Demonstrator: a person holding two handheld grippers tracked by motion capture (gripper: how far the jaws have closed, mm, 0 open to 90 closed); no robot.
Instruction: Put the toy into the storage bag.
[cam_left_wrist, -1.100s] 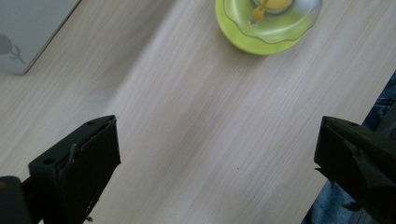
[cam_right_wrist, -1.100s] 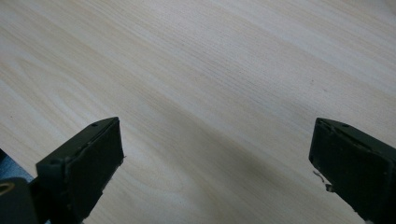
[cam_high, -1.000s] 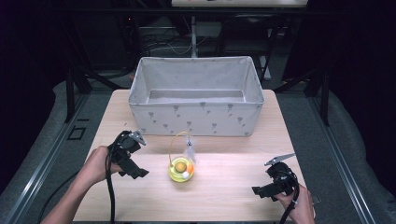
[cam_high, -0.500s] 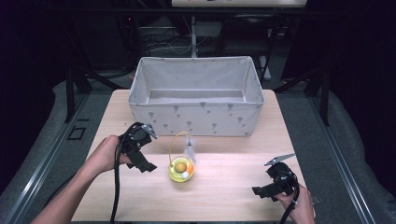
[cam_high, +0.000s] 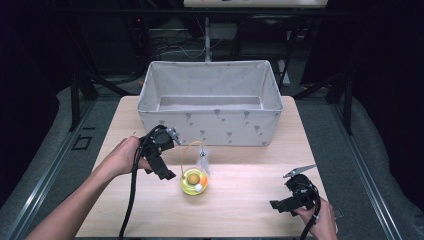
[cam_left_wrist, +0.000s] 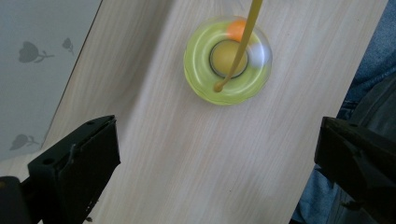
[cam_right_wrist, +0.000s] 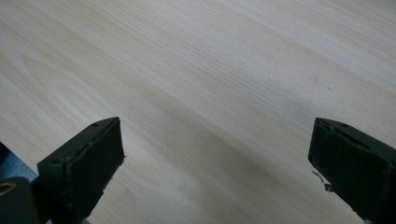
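Yellow toy (cam_high: 194, 182), L hand-held gripper (cam_high: 161, 165) beside, spread

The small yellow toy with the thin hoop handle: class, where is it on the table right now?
In the high view, the small yellow toy sits on the wooden table, just right of the left gripper, before the grey fabric bin.

Lab (dark rig frame (cam_high: 80, 95), cables (cam_high: 165, 47)).

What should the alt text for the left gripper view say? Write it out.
A round yellow toy with a thin yellow loop handle lies on the wooden table, ahead of the open left hand-held gripper, its black jaws wide apart and not touching it. A grey fabric bin with a flower print lines the left edge.
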